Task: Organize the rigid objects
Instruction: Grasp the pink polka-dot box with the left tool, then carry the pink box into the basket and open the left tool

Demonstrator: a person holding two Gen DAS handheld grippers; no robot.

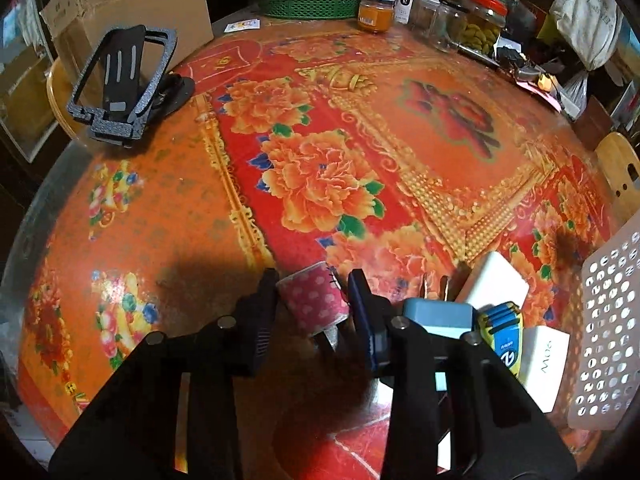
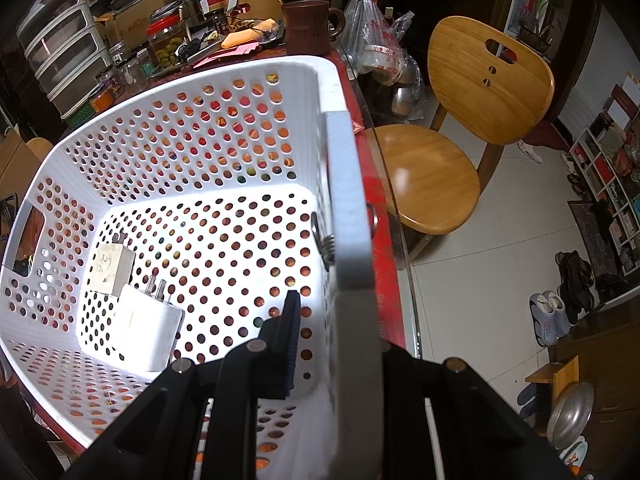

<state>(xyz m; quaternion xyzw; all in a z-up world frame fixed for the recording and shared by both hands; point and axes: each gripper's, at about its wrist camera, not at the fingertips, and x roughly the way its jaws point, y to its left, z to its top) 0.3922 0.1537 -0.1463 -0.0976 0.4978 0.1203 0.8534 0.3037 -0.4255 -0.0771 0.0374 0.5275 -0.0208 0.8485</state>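
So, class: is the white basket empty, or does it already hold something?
Not empty: two white plug adapters lie on the white basket floor.

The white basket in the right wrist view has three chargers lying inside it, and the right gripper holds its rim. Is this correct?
Not quite. The right wrist view shows only two chargers in the white basket: a white charger with its prongs up and a smaller cream charger beside it. The rest stands: the right gripper holds the rim.

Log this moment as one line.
left gripper: shut on pink polka-dot charger | right gripper: clamps basket rim | in basket: two white chargers | table: more chargers
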